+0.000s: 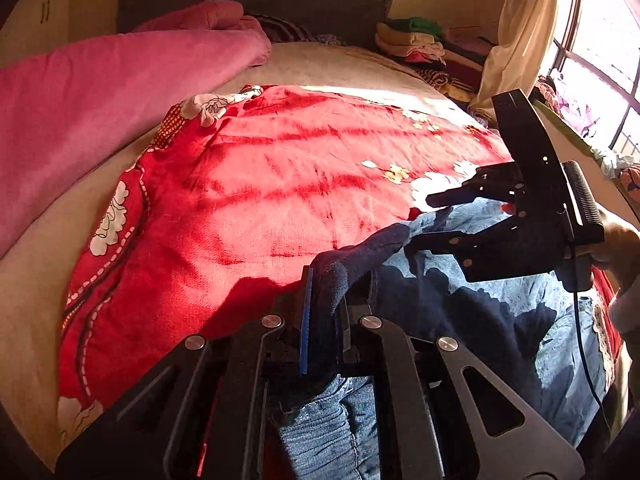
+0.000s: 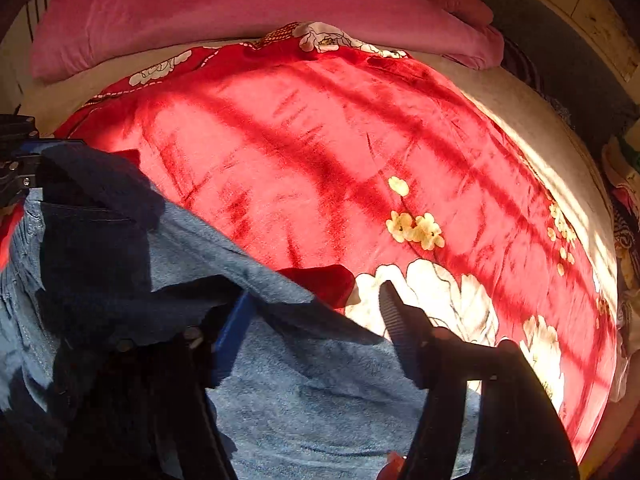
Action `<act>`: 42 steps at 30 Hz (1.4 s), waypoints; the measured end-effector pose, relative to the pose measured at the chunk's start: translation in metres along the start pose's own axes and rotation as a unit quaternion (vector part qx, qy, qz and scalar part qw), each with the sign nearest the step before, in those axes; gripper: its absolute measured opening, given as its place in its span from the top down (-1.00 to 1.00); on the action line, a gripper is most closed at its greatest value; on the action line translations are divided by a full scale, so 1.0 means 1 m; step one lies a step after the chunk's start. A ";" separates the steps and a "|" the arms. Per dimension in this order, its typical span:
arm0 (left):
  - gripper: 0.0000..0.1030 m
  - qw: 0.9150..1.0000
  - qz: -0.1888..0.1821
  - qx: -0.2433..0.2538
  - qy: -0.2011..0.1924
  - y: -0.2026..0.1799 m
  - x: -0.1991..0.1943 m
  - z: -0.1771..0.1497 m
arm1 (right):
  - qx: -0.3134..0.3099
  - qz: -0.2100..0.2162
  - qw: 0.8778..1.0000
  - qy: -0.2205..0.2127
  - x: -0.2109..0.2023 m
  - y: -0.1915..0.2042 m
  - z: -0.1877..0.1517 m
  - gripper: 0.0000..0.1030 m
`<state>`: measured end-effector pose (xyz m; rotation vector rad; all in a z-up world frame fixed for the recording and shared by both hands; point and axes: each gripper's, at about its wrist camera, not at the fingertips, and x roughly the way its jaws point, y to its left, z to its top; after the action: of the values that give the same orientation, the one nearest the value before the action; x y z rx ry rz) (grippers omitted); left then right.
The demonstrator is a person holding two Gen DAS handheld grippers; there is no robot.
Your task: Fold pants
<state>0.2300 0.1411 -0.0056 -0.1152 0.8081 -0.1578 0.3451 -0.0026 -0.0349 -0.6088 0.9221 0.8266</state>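
Covering bed (image 1: 288, 68), red floral blanket (image 1: 280, 184), sunlit, jeans (image 2: 320, 400) on it, window (image 1: 600, 60)

A bed (image 1: 60, 216) carries a red floral blanket (image 1: 256, 184) and pink quilt (image 1: 80, 92).

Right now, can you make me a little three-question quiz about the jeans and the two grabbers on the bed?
1. True or false: the left gripper is pinching a bunched edge of the jeans.
2. What do the jeans lie on?
A. a bare wooden floor
B. a red blanket with flowers
C. a green towel
3. Fill in the blank: along the far side of the bed lies a rolled ____ blanket.

Key
1. True. Its jaws are shut on the denim.
2. B, the red blanket.
3. Pink, the pink blanket.

The right gripper straddles the jeans' edge, jaws apart.
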 end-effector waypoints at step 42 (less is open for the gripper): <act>0.88 0.997 -0.014 0.067 0.024 -0.057 -0.132 -0.168 | 0.131 0.099 0.981 -0.099 -0.135 0.202 -0.218 0.86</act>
<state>0.0126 0.1019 -0.0178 0.0043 0.8408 -0.2414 0.0352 -0.1036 -0.0440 -0.2026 0.8985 0.9071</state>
